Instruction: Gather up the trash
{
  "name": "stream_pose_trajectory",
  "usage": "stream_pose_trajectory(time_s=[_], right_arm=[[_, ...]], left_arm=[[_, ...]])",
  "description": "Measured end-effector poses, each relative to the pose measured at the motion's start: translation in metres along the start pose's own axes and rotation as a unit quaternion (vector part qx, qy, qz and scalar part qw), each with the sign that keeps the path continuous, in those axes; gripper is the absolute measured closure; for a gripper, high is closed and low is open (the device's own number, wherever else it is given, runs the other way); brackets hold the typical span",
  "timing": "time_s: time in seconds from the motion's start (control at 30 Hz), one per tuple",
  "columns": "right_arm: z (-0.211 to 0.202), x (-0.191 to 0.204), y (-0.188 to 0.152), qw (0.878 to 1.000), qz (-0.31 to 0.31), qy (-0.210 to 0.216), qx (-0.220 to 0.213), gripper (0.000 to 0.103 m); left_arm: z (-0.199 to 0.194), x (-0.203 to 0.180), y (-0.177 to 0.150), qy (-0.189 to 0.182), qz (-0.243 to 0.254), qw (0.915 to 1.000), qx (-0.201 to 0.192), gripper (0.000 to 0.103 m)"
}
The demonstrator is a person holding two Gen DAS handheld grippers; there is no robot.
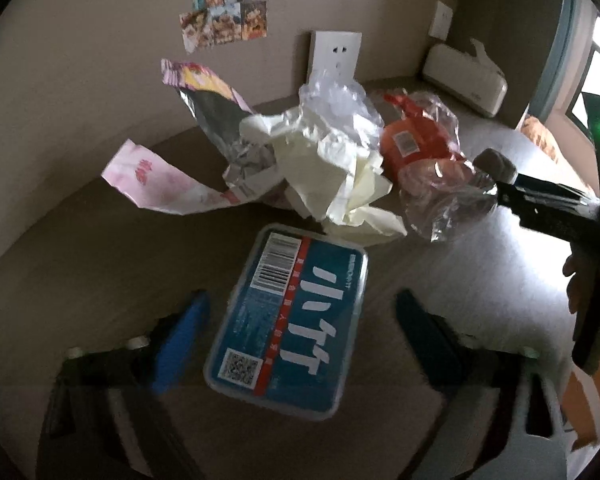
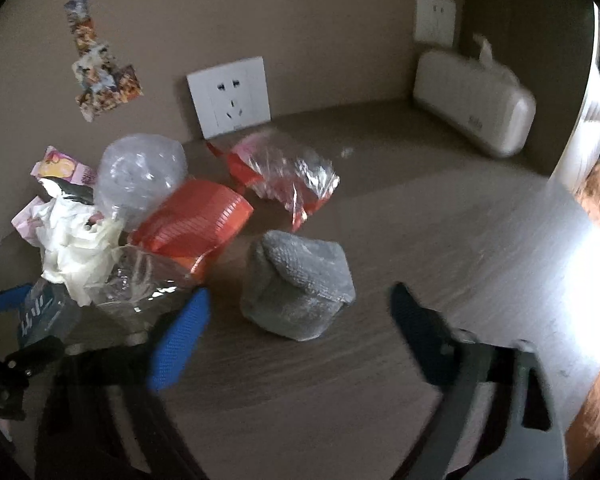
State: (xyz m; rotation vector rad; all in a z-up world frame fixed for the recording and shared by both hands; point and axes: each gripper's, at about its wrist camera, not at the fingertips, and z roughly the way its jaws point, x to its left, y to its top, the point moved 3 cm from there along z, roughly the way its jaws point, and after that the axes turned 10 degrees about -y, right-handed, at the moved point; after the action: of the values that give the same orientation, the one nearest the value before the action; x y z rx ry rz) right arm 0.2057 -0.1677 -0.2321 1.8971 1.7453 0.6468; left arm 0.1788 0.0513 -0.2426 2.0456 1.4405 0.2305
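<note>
Blue-labelled box before crumpled paper

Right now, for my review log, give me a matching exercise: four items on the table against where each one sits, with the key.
Items:
1. blue-labelled plastic box
2. grey cloth bundle
3. white tissue dispenser
4. crumpled white paper

Places:
A. far right corner by the wall
B. between the left tool's open fingers
C. in the trash heap
D. ahead of the open right tool

Pairs: 1-B, 2-D, 3-A, 4-C
</note>
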Motion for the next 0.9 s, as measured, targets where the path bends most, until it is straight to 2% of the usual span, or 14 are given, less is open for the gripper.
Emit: stream_pose_trajectory(time_s=[0.03,0.07,0.1,0.2,0.23,0.47,0.6,0.8,0.9], right_arm=[[0.004,0.000,0.000,1.000,-0.001,-0.004,0.004,0.038],[0.005,0.001,-0.001,1.000,-0.002,-0.002,0.006,0.048],[0.005,0.002,0.000,1.000,-0.004,-0.002,0.003,0.057],[0.003,0.003,0.001,1.000,-0.007,0.000,0.001,0.073],[0.000,0.002,0.002,1.000,-0.005,0.004,-0.001,0.075],[-0.046,-0.005,0.013,0.999,0.001,0.024,-0.040,0.076],[-0.079,-0.016,0.019,0.997,0.005,0.030,-0.069,0.076],[-0.132,-0.046,0.020,0.993,0.012,0.026,-0.112,0.076],[-0.153,-0.069,0.014,0.992,0.021,0.016,-0.124,0.076]], left_arm=[[0.002,-0.001,-0.001,0.008,0.010,0.9999,0.000,0.027],[0.003,-0.002,0.000,0.014,0.018,0.9997,0.001,0.038],[0.004,-0.004,0.000,0.021,0.030,0.9993,0.002,0.039],[0.005,-0.006,0.002,0.018,0.034,0.9993,0.002,0.044],[0.005,-0.008,0.003,0.019,0.036,0.9992,0.003,0.044],[-0.026,-0.028,0.016,0.021,0.045,0.9985,-0.025,0.045],[-0.049,-0.046,0.030,0.008,0.050,0.9976,-0.048,0.045],[-0.069,-0.096,0.048,-0.009,0.082,0.9934,-0.079,0.045],[-0.066,-0.127,0.056,-0.023,0.102,0.9910,-0.084,0.045]])
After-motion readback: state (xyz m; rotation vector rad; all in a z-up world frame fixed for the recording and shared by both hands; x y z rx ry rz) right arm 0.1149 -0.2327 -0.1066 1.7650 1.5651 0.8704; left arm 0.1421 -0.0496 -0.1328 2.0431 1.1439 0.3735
